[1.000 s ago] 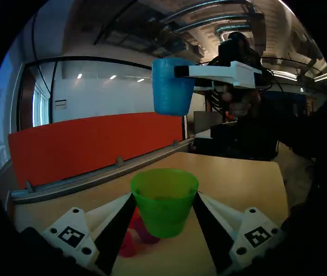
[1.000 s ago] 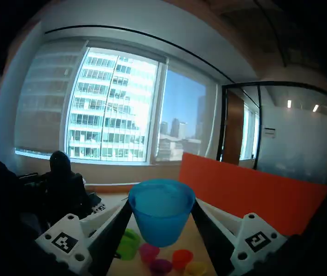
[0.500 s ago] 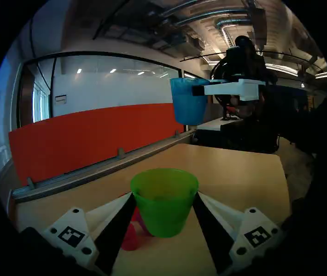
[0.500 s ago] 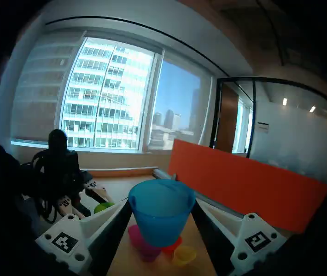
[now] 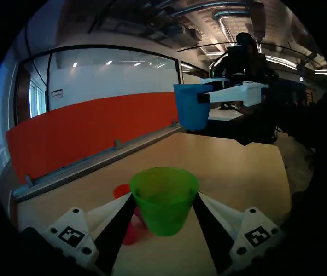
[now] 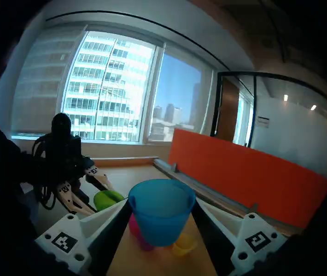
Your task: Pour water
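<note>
In the left gripper view, my left gripper (image 5: 163,204) is shut on an upright green cup (image 5: 164,200), held just above the wooden table (image 5: 237,170). Farther off and higher, the right gripper (image 5: 200,97) holds a blue cup (image 5: 189,110) in the air. In the right gripper view, my right gripper (image 6: 161,214) is shut on that blue cup (image 6: 161,210), upright, over the table (image 6: 126,175). Beyond it to the left, the left gripper (image 6: 90,191) holds the green cup (image 6: 106,199). Whether either cup holds water is not discernible.
Small cups stand on the table: red (image 5: 121,190) and pink (image 5: 133,230) behind the green cup, pink (image 6: 138,230) and yellow (image 6: 184,244) beneath the blue one. An orange divider panel (image 5: 90,126) with a metal rail (image 5: 94,161) runs along the table's far side. Large windows (image 6: 113,96).
The right gripper with the blue cup has dropped lower and drifted farther right in the left gripper view. The left gripper holds the green cup steady; both stay shut.
</note>
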Demonstrator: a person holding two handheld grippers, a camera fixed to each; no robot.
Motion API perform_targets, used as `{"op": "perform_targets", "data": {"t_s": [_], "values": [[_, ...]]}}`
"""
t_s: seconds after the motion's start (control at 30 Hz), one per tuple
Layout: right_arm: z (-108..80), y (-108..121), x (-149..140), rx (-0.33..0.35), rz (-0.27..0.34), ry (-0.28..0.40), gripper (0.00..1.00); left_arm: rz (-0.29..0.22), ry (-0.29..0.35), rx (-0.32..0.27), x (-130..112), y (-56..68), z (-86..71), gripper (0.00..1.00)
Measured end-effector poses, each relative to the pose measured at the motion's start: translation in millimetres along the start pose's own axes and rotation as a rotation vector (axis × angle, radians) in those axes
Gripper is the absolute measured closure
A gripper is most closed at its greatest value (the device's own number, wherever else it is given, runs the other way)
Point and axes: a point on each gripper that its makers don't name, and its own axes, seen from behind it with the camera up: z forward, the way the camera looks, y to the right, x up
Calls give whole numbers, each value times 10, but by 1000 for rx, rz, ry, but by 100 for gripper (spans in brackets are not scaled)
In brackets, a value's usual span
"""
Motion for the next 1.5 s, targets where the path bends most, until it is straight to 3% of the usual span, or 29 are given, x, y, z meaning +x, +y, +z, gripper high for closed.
{"op": "perform_targets", "data": {"t_s": [0.8,1.5], "values": [[1,-102,-702,58,52,-134,8,9,-169,-49,-517,50,139,17],[50,-197,-1425,117,61,-291,8,23,-297,-110,-927,144,298,16]]}}
